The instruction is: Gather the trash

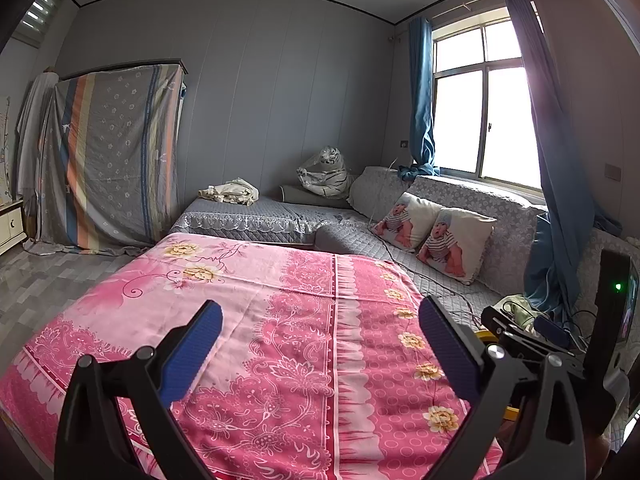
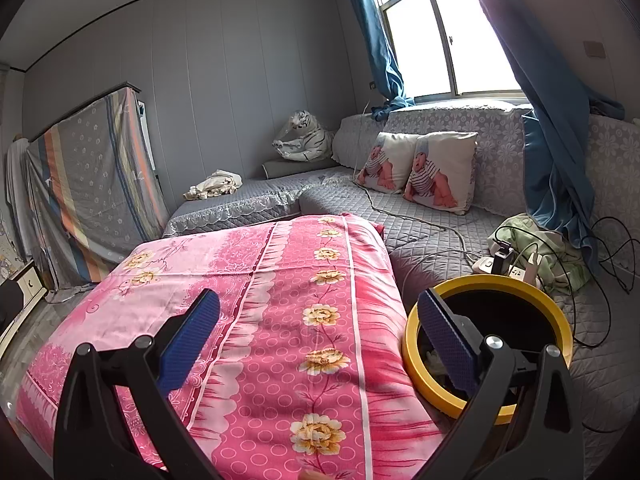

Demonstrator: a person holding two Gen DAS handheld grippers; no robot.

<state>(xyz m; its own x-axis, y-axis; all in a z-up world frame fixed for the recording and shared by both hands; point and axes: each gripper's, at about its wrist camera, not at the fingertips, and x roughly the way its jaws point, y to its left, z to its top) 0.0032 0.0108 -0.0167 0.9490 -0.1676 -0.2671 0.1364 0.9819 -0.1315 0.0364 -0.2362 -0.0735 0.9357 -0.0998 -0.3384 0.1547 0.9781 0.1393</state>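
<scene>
Bin sits just right of the right tongs, no trash on the pink cover

Both left tongs (image 1: 320,344) and right tongs (image 2: 319,336) gape apart, empty; the yellow-rimmed bin (image 2: 560,320) stands off the bed's (image 2: 280,280) right edge, nearer the right hand

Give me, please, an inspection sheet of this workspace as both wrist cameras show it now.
Surface: pink floral cloth spread flat, nothing lying on it.
Job's things: yellow-rimmed bin at the cloth's right edge; something pale inside, too hidden to name. No loose trash seen.
Clutter: green cloth and crumpled cream cloth on the grey sofa.
Grippers: left gripper open, empty; right gripper open, empty, one finger over the bin.
Cables: power strip with plugs, black cables looping nearby.
Surroundings: two printed cushions, plush tiger, window, blue curtains.
</scene>
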